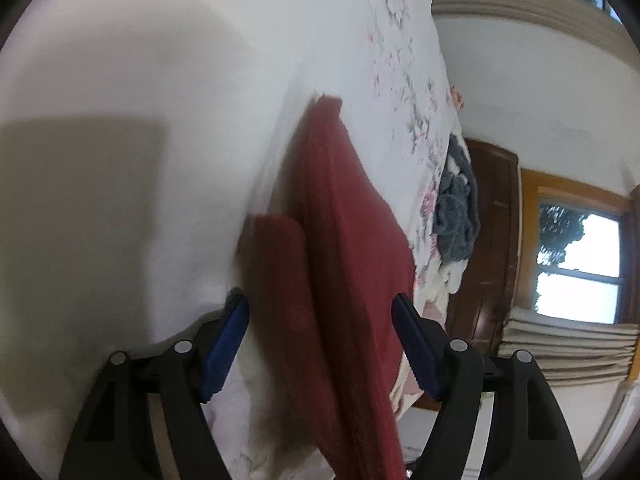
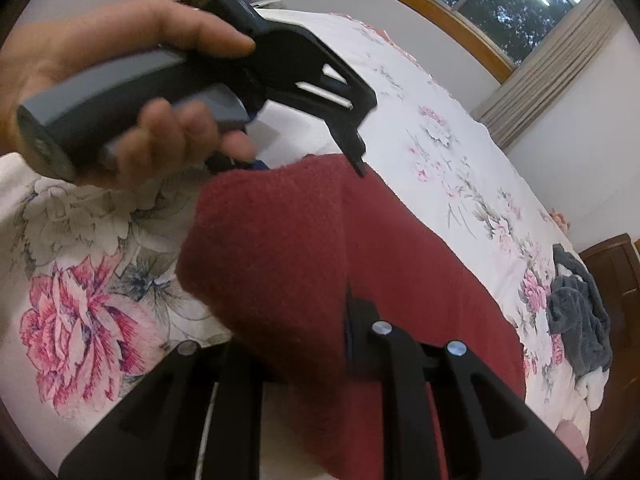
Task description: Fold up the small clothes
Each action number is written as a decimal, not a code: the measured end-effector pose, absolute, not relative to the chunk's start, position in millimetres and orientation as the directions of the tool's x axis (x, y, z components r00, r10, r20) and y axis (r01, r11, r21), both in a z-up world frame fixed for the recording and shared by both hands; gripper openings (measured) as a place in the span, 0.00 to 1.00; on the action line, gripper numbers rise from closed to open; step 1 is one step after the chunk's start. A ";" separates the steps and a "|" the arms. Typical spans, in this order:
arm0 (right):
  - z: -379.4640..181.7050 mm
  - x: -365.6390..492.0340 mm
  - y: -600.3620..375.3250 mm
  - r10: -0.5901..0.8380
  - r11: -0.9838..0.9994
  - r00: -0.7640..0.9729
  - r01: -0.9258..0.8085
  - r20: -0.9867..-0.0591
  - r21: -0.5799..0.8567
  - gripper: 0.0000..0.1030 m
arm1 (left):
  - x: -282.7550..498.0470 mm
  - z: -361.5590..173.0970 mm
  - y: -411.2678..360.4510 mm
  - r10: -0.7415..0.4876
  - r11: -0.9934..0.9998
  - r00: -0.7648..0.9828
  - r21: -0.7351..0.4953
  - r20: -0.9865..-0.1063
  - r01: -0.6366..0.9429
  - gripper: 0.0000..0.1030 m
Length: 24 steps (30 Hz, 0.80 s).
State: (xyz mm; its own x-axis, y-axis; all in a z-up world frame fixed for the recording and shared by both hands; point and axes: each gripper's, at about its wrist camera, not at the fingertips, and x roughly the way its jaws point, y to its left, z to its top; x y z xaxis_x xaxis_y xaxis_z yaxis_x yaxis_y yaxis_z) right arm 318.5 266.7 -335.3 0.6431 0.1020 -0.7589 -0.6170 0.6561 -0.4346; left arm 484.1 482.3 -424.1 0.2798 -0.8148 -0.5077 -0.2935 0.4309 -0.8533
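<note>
Floral bedsheet (image 2: 460, 152) covers the bed, w/ a window (image 2: 492, 8) behind and a grey garment heap (image 2: 576, 316) lying well apart near the far edge. You've got the red cloth (image 2: 304, 264) on the sheet mid-fold: one flap is lifted and doubled over, so judging by that, the 1st fold is underway, not finished. Your right gripper (image 2: 348, 320) is clenched on the raised red edge, fabric draped over its fingers. Your left gripper (image 1: 320, 316) is spread wide, jaws released, straddling the cloth w/o pinching it; in the right view your hand (image 2: 100, 92) holds it above the cloth's far corner, prob. just touching, but blur makes that unclear. Left to do: lay the flap flat, fold again, then the grey pile.
</note>
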 end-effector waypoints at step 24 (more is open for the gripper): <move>-287.3 321.8 236.8 0.183 0.770 0.638 -0.566 -0.748 -0.295 0.14 | 500.4 -330.3 435.1 -0.694 0.679 0.160 -0.712 -0.702 -0.182 0.15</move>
